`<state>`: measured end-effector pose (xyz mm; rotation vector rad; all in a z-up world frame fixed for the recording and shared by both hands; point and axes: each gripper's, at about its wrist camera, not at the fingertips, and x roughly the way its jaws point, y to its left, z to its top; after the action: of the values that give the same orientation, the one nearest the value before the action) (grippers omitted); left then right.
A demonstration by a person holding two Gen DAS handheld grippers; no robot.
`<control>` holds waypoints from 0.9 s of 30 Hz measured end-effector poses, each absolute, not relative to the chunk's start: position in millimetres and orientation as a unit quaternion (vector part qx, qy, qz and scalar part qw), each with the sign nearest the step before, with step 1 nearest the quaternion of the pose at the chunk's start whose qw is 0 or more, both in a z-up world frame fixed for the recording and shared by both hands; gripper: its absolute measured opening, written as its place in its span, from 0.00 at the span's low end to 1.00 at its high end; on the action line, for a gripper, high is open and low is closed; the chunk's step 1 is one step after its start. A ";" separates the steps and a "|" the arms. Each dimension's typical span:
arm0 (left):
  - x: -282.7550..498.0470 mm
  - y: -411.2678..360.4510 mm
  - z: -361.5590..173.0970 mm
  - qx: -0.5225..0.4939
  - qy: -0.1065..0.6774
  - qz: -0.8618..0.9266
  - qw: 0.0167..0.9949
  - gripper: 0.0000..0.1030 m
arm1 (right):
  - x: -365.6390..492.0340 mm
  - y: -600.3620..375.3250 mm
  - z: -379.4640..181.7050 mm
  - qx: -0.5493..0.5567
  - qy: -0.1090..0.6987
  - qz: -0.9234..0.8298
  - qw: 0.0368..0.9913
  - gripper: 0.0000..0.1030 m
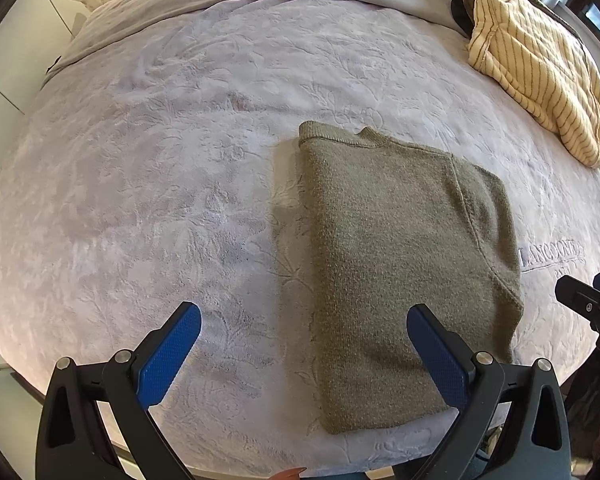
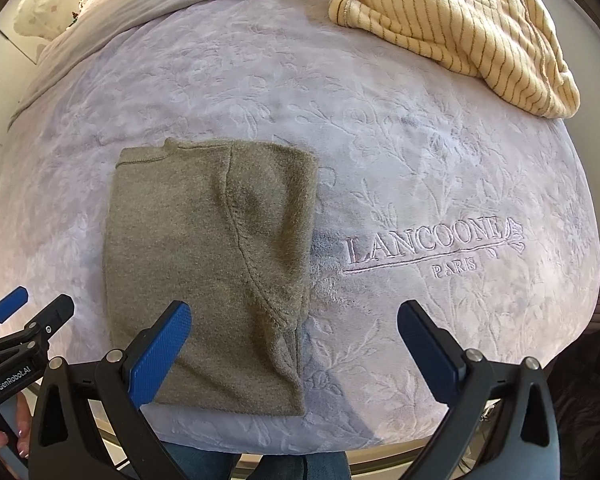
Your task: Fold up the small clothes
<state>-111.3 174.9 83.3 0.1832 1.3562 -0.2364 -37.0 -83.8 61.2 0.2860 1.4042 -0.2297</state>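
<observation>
1. The olive knit sweater [image 1: 400, 264] lies flat on the bed [image 1: 160, 200], already narrowed into a long rectangle with its ribbed collar at the far end and its hem near the bed's front edge; one sleeve seam shows along its right side.
2. It looks soft, fuzzy and light, thick enough to hold a crease loosely but limp if lifted. I judge the best hold is at the two near hem corners, pinching all layers together so that the stack does not slide apart when carried toward the collar.
3. The left hand-held gripper [image 1: 304, 354] hovers over the near left part of the sweater, fingers wide apart, holding nothing.
4. The right hand-held gripper [image 2: 294, 350] hovers over the near right corner, fingers likewise spread and empty.
5. The plush grey blanket on the bed should grip the knit a little, so dragging may bunch it.
6. A cream striped garment [image 2: 460, 20] lies heaped far right, well apart.
7. No containers are in view.
</observation>
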 end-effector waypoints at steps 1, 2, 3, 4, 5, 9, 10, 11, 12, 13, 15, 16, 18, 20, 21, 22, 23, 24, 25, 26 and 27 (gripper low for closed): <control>-111.5 174.6 83.3 0.084 0.625 -0.108 0.769 1.00 | -37.0 -83.8 61.2 0.131 0.642 -0.105 0.748 1.00; -111.7 174.2 83.4 0.084 0.625 -0.107 0.769 1.00 | -36.7 -83.8 61.0 0.131 0.642 -0.104 0.748 1.00; -111.7 174.3 83.3 0.084 0.625 -0.108 0.769 1.00 | -36.6 -83.8 60.9 0.131 0.643 -0.104 0.748 1.00; -111.9 173.8 83.5 0.084 0.624 -0.107 0.769 1.00 | -36.7 -83.8 60.9 0.131 0.643 -0.104 0.747 1.00; -111.7 173.6 83.6 0.085 0.625 -0.106 0.769 1.00 | -36.9 -83.6 61.1 0.131 0.643 -0.103 0.747 1.00; -112.9 172.9 84.0 0.084 0.624 -0.107 0.770 1.00 | -37.4 -82.2 60.9 0.131 0.644 -0.102 0.747 1.00; -112.9 172.3 84.4 0.086 0.623 -0.108 0.770 1.00 | -37.4 -81.9 61.0 0.131 0.644 -0.102 0.747 1.00; -113.1 171.8 84.6 0.086 0.622 -0.108 0.770 1.00 | -37.5 -81.7 61.1 0.130 0.644 -0.102 0.747 1.00; -113.8 170.7 84.8 0.087 0.622 -0.108 0.771 1.00 | -37.5 -81.5 61.0 0.132 0.644 -0.102 0.747 1.00; -113.9 170.2 85.2 0.089 0.621 -0.109 0.771 1.00 | -37.5 -81.4 61.0 0.131 0.644 -0.103 0.747 1.00; -114.7 167.7 85.8 0.091 0.621 -0.108 0.771 1.00 | -37.5 -81.4 61.3 0.131 0.644 -0.102 0.747 1.00; -114.8 166.9 86.1 0.093 0.621 -0.107 0.771 1.00 | -37.5 -81.4 61.3 0.131 0.644 -0.103 0.747 1.00; -115.1 164.6 86.2 0.097 0.621 -0.105 0.771 1.00 | -37.7 -80.7 61.8 0.130 0.643 -0.103 0.747 1.00; -115.4 162.4 86.9 0.102 0.621 -0.105 0.770 1.00 | -37.0 -80.3 62.4 0.130 0.643 -0.102 0.748 1.00; -115.6 161.5 87.0 0.103 0.620 -0.104 0.771 1.00 | -36.9 -79.9 62.7 0.130 0.642 -0.101 0.749 1.00; -116.2 160.2 87.3 0.105 0.620 -0.104 0.771 1.00 | -36.4 -79.5 63.0 0.130 0.642 -0.101 0.749 1.00; -116.6 159.4 87.6 0.106 0.620 -0.104 0.771 1.00 | -36.4 -79.1 63.0 0.129 0.642 -0.101 0.749 1.00; -117.1 158.8 87.8 0.106 0.620 -0.103 0.771 1.00 | -36.3 -79.5 62.9 0.129 0.643 -0.101 0.749 1.00; -117.0 158.7 87.9 0.107 0.620 -0.103 0.771 1.00 | -36.2 -79.2 62.7 0.129 0.643 -0.101 0.748 1.00; -117.1 158.6 88.3 0.107 0.619 -0.102 0.771 1.00 | -35.8 -79.2 63.0 0.128 0.643 -0.100 0.748 1.00; -116.9 158.6 88.1 0.107 0.619 -0.101 0.771 1.00 | -35.8 -78.9 63.4 0.128 0.643 -0.100 0.748 1.00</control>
<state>-116.9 158.6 88.1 0.2324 1.3423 -0.2184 -35.8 -78.9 63.4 0.2789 1.4066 -0.2191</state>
